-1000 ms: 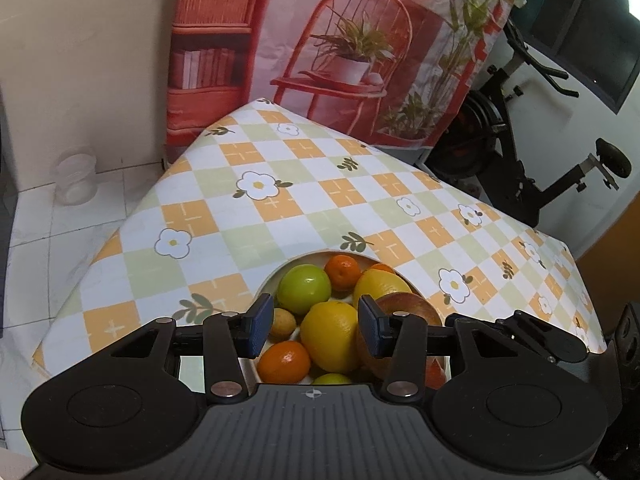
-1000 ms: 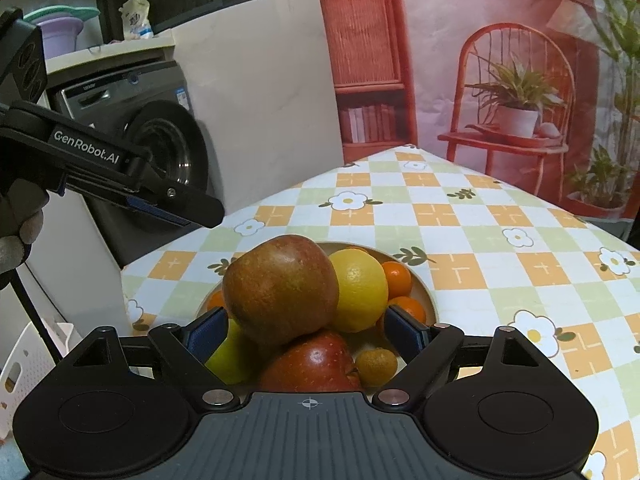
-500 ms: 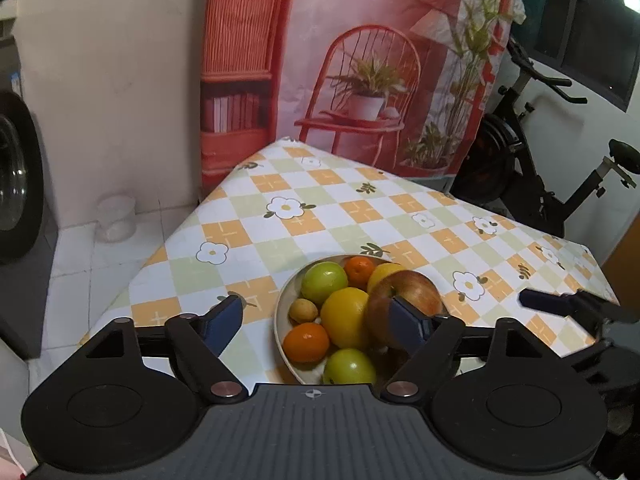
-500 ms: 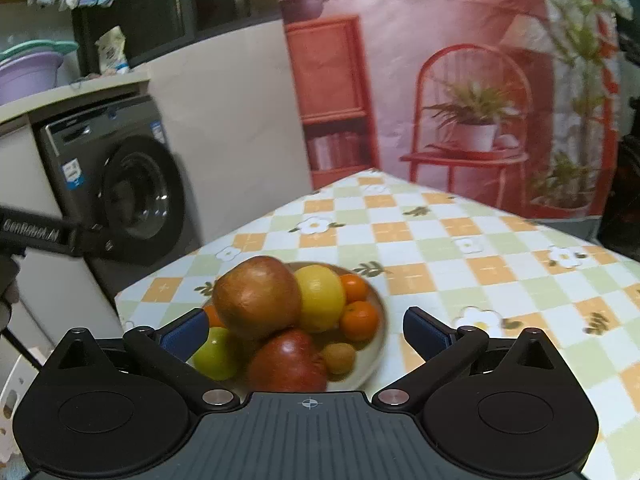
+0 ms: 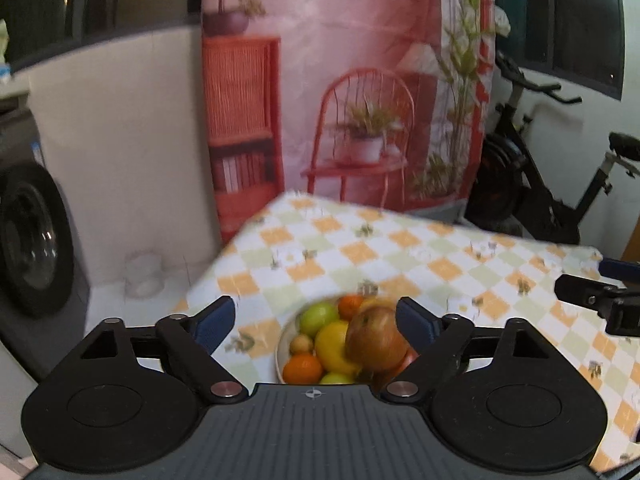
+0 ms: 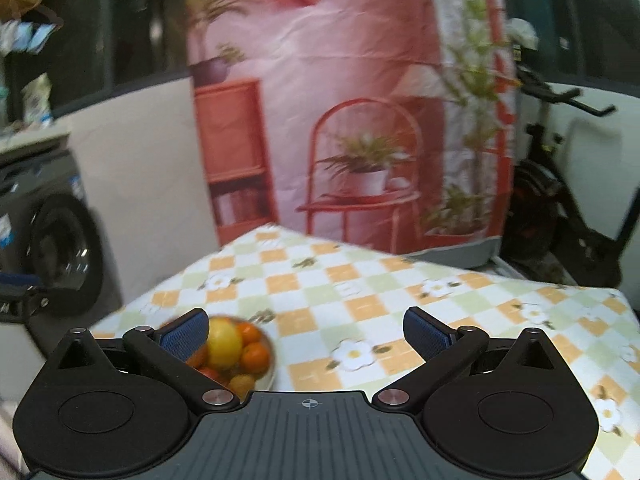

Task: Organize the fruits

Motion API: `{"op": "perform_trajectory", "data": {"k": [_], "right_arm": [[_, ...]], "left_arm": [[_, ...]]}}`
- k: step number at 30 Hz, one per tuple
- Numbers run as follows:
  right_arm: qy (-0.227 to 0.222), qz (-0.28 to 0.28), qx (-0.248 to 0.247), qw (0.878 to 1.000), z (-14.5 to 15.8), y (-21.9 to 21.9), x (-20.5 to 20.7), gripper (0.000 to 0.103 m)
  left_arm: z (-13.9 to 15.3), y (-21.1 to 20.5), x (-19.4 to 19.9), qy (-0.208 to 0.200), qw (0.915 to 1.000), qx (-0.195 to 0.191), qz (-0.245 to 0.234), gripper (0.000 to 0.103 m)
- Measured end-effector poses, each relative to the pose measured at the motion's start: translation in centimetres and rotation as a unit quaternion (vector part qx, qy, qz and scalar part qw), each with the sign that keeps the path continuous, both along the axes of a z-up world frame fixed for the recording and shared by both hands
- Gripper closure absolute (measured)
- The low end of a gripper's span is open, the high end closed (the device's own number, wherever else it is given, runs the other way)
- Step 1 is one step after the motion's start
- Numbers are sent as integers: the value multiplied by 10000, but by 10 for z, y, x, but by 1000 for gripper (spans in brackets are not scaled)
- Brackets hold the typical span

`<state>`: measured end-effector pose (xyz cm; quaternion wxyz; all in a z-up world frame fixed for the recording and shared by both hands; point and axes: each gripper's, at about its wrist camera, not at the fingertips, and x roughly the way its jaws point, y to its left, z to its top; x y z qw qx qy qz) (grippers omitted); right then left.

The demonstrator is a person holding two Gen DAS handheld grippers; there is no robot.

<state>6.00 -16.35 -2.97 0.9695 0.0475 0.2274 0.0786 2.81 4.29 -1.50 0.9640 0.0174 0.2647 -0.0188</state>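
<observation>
A pale bowl (image 5: 280, 354) holds a heap of fruit: a big red-brown apple (image 5: 376, 340) on top, a lemon (image 5: 334, 346), a green apple (image 5: 318, 316), oranges (image 5: 302, 368) and a small tan fruit (image 5: 301, 344). My left gripper (image 5: 314, 320) hovers above and behind the bowl. Its jaws are opening and nothing is between them. In the right wrist view the bowl (image 6: 272, 364) sits low left with the lemon (image 6: 224, 342) and an orange (image 6: 256, 356) showing. My right gripper (image 6: 306, 332) stands wide open over bare cloth, holding nothing.
The table wears a checked flower cloth (image 5: 400, 256) and ends in edges at the left and far side. A washing machine (image 5: 28, 240) stands left, a jar (image 5: 144, 276) on the floor, an exercise bike (image 5: 540, 192) right. The right gripper's tip (image 5: 600, 292) shows at the frame edge.
Both grippers have opened wide and drawn back and up from the bowl. The big apple that stood between the right fingers now rests on the pile. The views are blurred by motion.
</observation>
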Motion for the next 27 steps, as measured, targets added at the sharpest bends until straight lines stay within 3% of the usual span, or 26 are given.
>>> {"op": "perform_trajectory", "data": {"k": [5, 13, 27], "right_arm": [[-5, -371, 77, 9993, 21, -14, -10, 0], [147, -497, -192, 9985, 14, -2, -25, 0], [196, -569, -287, 9978, 11, 6, -28, 1]], "left_arm": [[25, -16, -22, -433, 9989, 93, -152, 8], [26, -37, -39, -425, 9981, 339, -298, 8], [17, -32, -38, -448, 9981, 74, -406, 8]]}}
